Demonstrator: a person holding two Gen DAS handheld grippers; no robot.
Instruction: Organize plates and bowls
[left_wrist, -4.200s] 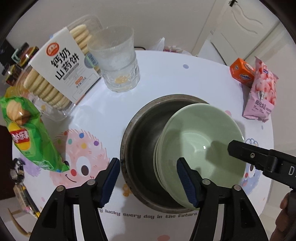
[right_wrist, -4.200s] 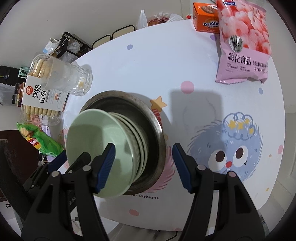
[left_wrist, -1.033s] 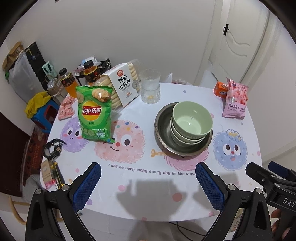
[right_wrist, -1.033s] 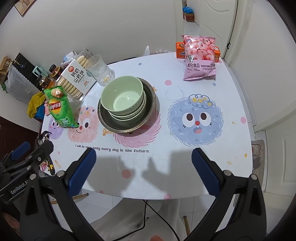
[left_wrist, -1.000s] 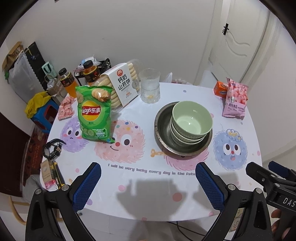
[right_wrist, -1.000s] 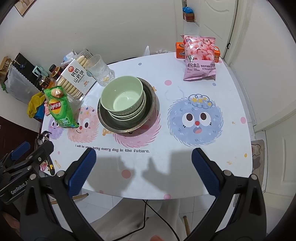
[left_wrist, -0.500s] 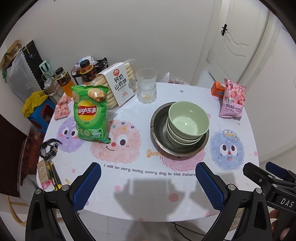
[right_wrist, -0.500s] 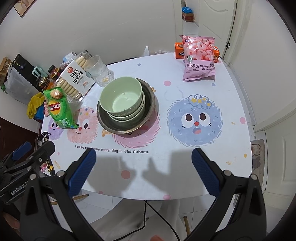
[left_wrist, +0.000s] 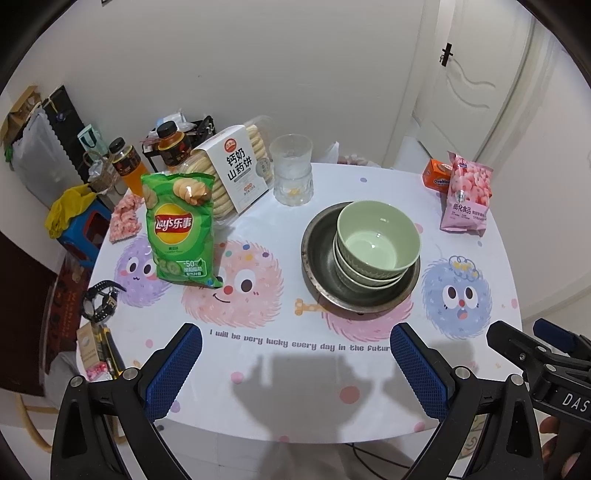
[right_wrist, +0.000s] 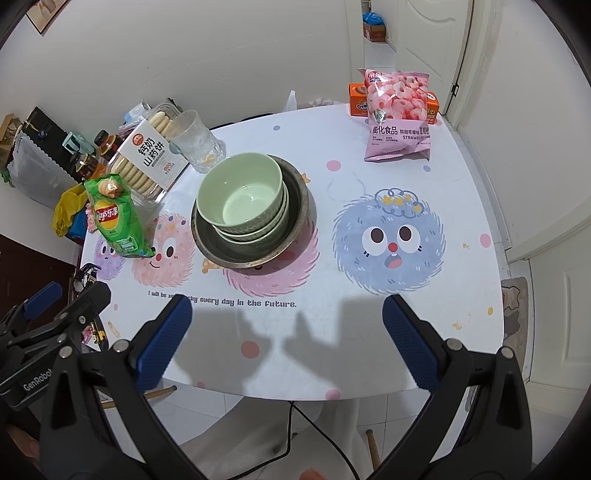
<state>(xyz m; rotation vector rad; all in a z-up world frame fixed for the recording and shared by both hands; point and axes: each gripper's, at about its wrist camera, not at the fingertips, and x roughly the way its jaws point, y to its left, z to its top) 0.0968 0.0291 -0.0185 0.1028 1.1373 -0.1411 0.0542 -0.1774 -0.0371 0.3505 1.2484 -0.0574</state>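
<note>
Nesting, seemingly three glossy green bowls (left_wrist: 378, 236) fill a round metal basin (left_wrist: 319, 258); both tools gape empty.

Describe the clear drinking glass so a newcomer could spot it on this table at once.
Start at the round white table printed with fuzzy cartoon monsters. Behind the metal basin holding the stacked green bowls, at the far edge, stands the glass, right beside the white biscuit box. It is the only transparent, upright item among opaque snack packs.
</note>
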